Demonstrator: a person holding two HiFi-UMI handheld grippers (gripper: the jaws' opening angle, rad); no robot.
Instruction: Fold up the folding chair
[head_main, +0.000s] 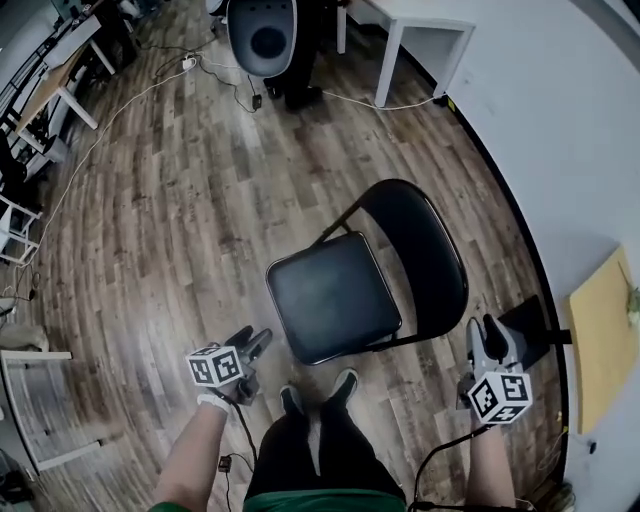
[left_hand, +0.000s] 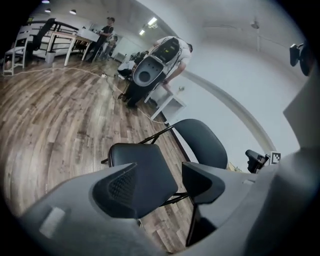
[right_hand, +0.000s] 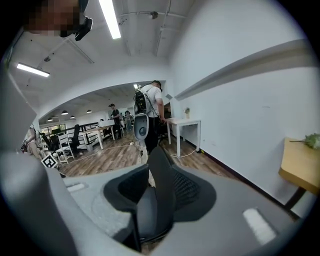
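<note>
A black folding chair stands unfolded on the wood floor, with its seat (head_main: 330, 295) toward me and its rounded backrest (head_main: 425, 245) toward the wall. My left gripper (head_main: 258, 342) hovers at the seat's front left corner, apart from it. In the left gripper view the jaws of my left gripper (left_hand: 172, 182) stand open, and the seat (left_hand: 140, 160) shows beyond them. My right gripper (head_main: 487, 335) is just right of the backrest's rim and is open. In the right gripper view my right gripper (right_hand: 160, 190) frames the backrest (right_hand: 162, 170) edge-on, with no pad pressing on it.
My shoes (head_main: 345, 385) stand at the seat's front edge. The white wall (head_main: 580, 130) runs close behind the chair. A tan tabletop (head_main: 600, 340) sits at the right. Farther off are a white table (head_main: 420, 30), a person beside a white pod-shaped machine (head_main: 262, 35), and a floor cable (head_main: 120, 110).
</note>
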